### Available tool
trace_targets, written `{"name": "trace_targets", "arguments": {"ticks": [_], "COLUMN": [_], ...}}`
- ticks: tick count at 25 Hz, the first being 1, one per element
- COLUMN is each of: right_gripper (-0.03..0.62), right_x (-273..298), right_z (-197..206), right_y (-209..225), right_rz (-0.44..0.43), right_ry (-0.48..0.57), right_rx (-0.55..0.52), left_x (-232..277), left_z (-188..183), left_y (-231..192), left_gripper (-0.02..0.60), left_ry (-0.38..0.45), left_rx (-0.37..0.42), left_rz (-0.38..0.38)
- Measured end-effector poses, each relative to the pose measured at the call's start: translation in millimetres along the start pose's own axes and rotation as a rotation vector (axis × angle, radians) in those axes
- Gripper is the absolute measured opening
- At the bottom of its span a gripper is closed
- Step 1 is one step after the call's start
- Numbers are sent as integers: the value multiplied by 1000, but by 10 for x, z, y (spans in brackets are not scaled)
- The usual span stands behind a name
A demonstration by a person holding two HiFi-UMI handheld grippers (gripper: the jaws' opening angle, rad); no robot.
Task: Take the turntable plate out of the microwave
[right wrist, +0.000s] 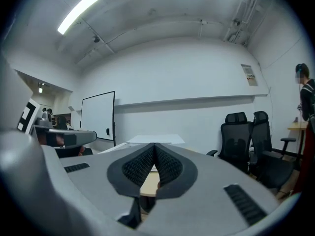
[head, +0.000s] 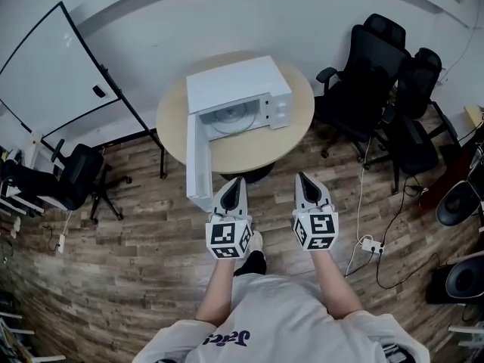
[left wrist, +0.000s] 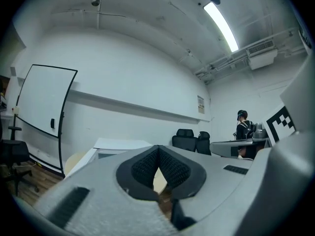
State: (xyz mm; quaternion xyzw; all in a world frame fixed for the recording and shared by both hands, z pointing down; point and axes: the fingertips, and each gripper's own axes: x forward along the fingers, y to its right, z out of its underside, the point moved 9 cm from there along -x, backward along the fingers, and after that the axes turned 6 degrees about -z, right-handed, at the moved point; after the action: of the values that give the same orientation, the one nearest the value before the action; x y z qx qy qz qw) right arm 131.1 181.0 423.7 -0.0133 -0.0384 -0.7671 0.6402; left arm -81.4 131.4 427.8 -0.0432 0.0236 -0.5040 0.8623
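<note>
Both my grippers, left gripper and right gripper, closed and empty, short of microwave; door open, turntable plate inside.

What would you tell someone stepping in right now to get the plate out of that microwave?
Left tool: shut, empty. Right tool: shut, empty. Both are held level, short of the round table.
Microwave sits on that table, door swung open; turntable plate inside it.
Done: door open. Left to do: open a tool, reach in, lift the plate out.
</note>
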Motion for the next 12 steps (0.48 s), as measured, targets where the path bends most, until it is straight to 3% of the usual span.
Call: {"name": "trace_targets", "arguments": {"ticks": [6, 12], "right_gripper": [15, 15], "right_x": [908, 1664], "right_z": [-352, -227], "right_y": [20, -13], "right_rz": [-22, -54], "right_ry": [28, -101], "right_rx": [-39, -74], "left_x": [773, 1311], "left_z": [-222, -48], "left_y": [-345, -684], "left_gripper": [14, 14], "left_ry": [18, -33], "left_rx": [22, -13], "left_rz": [18, 47]}}
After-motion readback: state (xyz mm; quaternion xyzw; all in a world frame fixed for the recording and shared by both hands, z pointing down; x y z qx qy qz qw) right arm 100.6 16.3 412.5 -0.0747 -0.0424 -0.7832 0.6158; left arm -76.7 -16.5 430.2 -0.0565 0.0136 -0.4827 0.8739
